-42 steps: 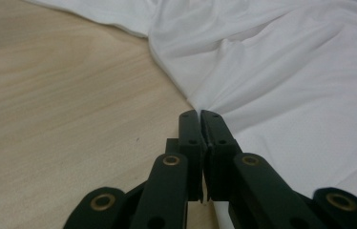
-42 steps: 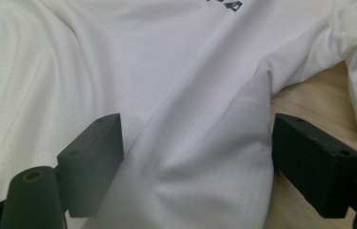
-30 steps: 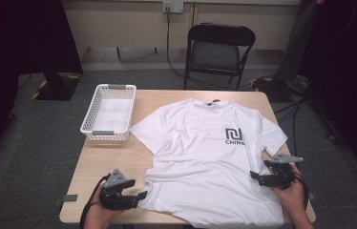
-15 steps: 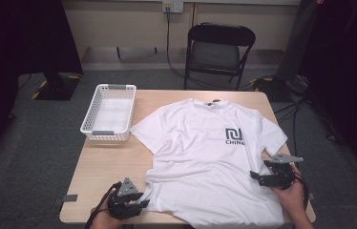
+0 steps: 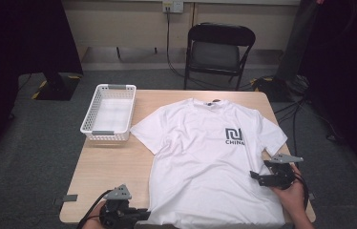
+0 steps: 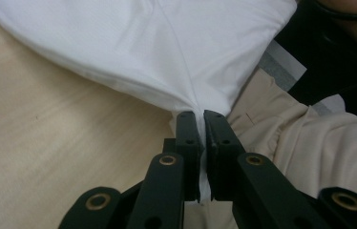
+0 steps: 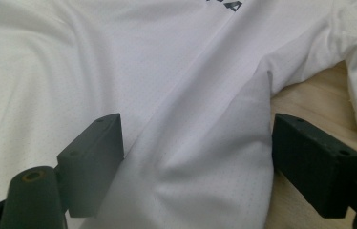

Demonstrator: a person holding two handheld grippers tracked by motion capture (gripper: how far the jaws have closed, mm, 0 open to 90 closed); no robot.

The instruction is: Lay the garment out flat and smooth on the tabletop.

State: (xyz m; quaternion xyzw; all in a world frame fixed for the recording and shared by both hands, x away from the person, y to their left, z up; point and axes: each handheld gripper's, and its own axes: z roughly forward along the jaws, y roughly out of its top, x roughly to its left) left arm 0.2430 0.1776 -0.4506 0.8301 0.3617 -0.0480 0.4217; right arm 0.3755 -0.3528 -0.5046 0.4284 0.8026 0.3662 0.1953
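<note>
A white T-shirt (image 5: 205, 157) with a dark "CHINA" logo lies face up on the wooden table (image 5: 114, 162). My left gripper (image 5: 141, 215) is at the shirt's near left corner. Its jaws have just been closing and are now shut on a pinch of the white T-shirt (image 6: 157, 47) fabric in the left gripper view, where my left gripper (image 6: 200, 117) grips the hem. My right gripper (image 5: 255, 177) sits at the shirt's right side below the sleeve. It stands open, and in the right gripper view my right gripper (image 7: 195, 138) straddles a raised fold of the T-shirt (image 7: 119, 62).
A white mesh basket (image 5: 110, 112) stands on the table's far left. A black folding chair (image 5: 217, 50) stands behind the table. Cables run over the floor at the right. The person's light trousers (image 6: 300, 143) lie just past the near table edge.
My left gripper has shifted toward the near table edge and closed on the shirt's lower left corner; the rumpled fold there is now pulled straight. The right gripper has stayed put.
</note>
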